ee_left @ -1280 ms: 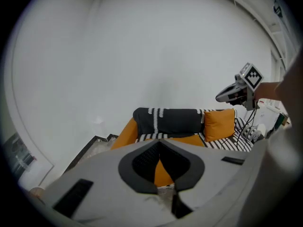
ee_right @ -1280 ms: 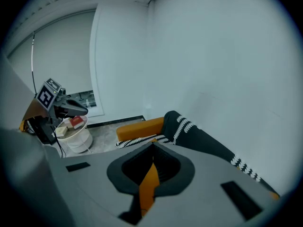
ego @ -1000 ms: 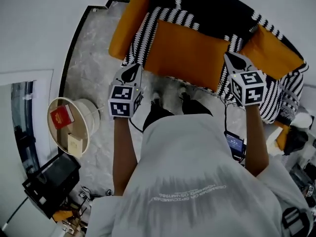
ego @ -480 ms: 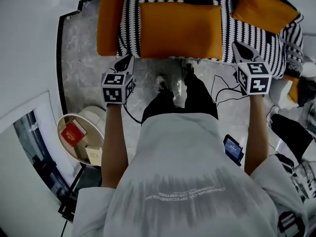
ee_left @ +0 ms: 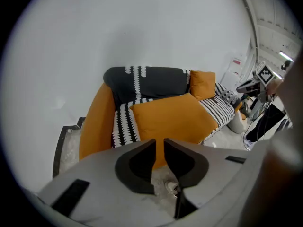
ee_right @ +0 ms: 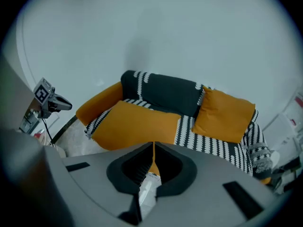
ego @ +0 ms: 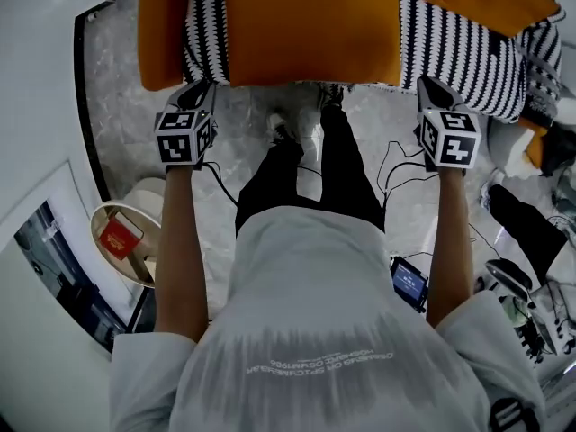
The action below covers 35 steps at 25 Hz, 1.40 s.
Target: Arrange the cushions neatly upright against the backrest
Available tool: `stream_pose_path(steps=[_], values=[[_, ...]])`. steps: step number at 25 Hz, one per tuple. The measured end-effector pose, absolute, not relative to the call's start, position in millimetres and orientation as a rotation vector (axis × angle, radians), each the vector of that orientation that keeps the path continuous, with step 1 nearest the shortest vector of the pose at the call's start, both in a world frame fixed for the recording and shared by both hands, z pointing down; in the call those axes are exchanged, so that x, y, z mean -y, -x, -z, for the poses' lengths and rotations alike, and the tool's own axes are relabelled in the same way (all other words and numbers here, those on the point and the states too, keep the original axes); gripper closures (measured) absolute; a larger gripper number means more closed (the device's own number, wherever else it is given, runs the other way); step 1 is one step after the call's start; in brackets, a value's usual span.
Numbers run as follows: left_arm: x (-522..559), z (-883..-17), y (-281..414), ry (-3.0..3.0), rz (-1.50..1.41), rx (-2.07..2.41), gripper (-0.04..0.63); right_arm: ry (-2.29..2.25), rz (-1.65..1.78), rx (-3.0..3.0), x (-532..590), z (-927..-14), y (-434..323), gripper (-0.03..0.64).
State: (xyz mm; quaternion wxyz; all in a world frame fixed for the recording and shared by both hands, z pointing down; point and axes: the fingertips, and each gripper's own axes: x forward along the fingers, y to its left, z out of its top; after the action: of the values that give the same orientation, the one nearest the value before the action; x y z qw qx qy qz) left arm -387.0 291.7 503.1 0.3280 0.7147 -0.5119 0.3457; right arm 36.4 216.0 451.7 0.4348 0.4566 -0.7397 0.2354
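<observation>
The large orange cushion (ego: pixel 310 25) lies flat on the seat of the black-and-white patterned sofa (ego: pixel 459 48), in front of the dark backrest (ee_left: pixel 151 82); a smaller orange cushion (ee_right: pixel 225 115) sits at the sofa's right end and appears to lean into the backrest corner, though the wide lens makes its tilt hard for me to judge; my left tool (ego: pixel 200 93) hangs over the marble floor (ego: pixel 117 106) near the orange armrest (ego: pixel 162 25), its jaws slightly spread, having just been opening, with nothing between them; my right tool (ego: pixel 427 84) hangs near the seat's front edge on the other side, its jaws pressed together and empty; both point steeply down toward the sofa, flanking the person's legs (ego: pixel 306 178); a round side table (ego: pixel 101 216) carrying a red box (ego: pixel 119 238) stands at lower left.
</observation>
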Motion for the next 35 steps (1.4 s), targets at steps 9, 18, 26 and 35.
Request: stream_pose_path(steps=[9,18,26,35], values=[[-292.1,-601.1,371.7,-1.790,-1.035,1.189,0.453,-1.012,-0.733,1.735,-211.4,-585.8,-72.9,0.571],[-310.9,-691.9,365.5,-1.653,-1.088,1.143,0.424,-0.926,-0.808,1.588,-240.3,-697.3,-115.2,0.506],[-316.9,-751.8,370.7,-1.640,-1.118,1.129,0.397,-0.962,-0.793,1.530,-238.3,-757.2,-135.4,0.457],[-310.2,-757.0,366.0,-1.659,-1.123,1.133,0.500,-0.937,-0.770,1.511,-232.1,-768.1,-132.9,0.532]])
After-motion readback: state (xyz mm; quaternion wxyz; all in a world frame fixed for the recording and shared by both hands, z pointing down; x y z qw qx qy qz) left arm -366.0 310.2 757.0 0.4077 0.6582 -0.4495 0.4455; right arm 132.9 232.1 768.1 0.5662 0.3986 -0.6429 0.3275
